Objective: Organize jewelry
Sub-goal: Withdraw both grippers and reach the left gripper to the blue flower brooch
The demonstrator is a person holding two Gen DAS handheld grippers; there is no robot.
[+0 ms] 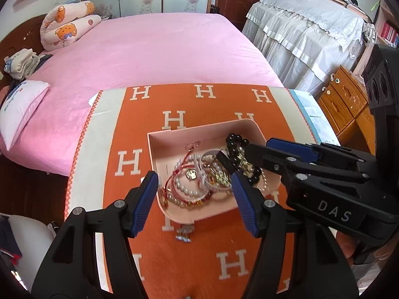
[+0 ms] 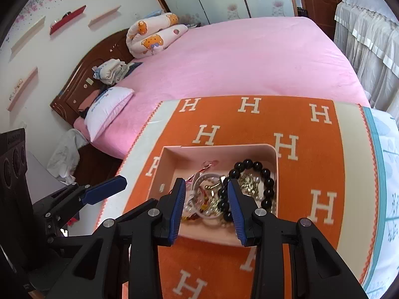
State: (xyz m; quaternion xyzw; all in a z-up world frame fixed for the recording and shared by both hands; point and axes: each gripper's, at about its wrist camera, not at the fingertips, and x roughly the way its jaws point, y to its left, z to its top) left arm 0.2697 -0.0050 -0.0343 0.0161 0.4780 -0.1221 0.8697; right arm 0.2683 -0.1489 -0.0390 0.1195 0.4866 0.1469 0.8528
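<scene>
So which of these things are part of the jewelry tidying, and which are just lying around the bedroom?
Part of the job:
- shallow pink plastic tray on the orange H-patterned blanket
- black round-bead bracelet
- white pearl bracelet
- small loose trinket beside the tray
- left tongs, right tongs, both open

Just lying about:
- bear-print rolled quilt
- white pillow
- folded clothes

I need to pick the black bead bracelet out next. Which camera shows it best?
The right wrist view: the black bead bracelet shows as a nearly whole ring in the pink tray, only its near-left beads hidden behind a finger. In the left wrist view the right gripper covers most of the bracelet.
</scene>
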